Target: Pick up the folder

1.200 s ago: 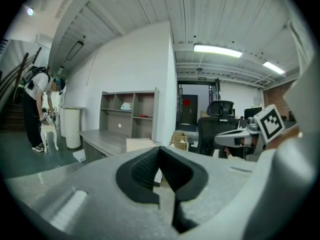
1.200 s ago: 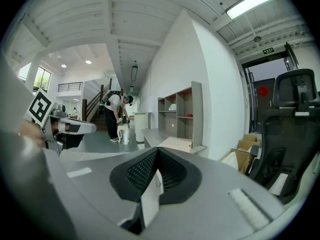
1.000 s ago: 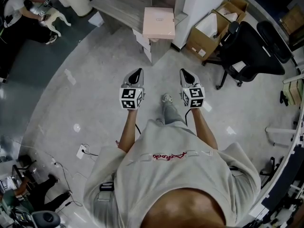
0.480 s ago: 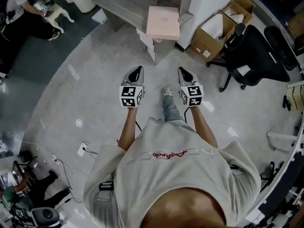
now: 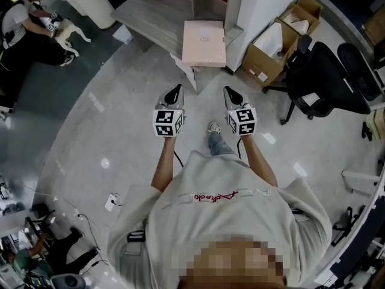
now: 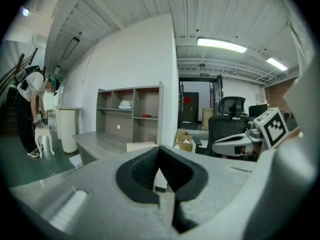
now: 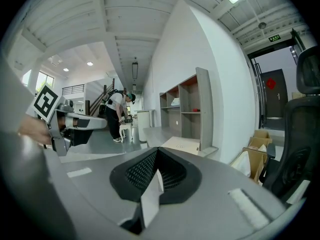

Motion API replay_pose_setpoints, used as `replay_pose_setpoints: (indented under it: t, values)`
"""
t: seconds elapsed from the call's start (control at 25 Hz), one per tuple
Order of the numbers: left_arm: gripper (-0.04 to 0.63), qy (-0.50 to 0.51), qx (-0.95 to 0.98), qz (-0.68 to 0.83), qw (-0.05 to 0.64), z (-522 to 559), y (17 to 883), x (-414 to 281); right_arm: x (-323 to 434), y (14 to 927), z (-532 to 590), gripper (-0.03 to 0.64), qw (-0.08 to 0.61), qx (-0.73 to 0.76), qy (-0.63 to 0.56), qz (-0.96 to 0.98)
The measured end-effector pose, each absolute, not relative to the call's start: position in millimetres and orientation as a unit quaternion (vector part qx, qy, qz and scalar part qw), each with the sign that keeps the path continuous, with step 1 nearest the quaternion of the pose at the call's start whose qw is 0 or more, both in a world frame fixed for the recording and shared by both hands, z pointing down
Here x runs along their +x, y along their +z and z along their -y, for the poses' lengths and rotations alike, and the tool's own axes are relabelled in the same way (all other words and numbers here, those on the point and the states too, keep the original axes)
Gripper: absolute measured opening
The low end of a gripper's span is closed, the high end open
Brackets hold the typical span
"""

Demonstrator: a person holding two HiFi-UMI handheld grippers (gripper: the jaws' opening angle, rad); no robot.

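Pink folder: on table corner.
Left tongs, right tongs: pressed together, empty, short of folder.
Next: spread first, pinch folder's near edge.

A flat pink folder lies on the near corner of the grey bench.

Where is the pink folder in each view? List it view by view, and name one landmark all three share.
Head view: the pink folder lies top centre, on the grey desk corner.
Left gripper view: the pink folder shows at centre, just above the jaws.
Right gripper view: the pink folder lies slightly right of centre, flat on the desk.
Shared landmark: the open cardboard box to its right.
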State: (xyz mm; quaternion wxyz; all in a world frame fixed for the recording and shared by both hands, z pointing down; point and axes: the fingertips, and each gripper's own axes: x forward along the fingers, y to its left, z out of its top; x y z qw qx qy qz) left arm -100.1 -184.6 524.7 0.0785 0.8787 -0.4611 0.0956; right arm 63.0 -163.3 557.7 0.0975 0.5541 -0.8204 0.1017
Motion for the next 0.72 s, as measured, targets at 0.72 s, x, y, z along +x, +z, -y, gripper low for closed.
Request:
replay_pose_setpoints:
  t: [0.72]
  values:
    - [-0.002, 0.108, 0.867, 0.479, 0.081, 333.9, 519.3, -74.9, 84.9, 552.4, 321.4, 0.006, 0.097, 0.529, 0.104, 0.837]
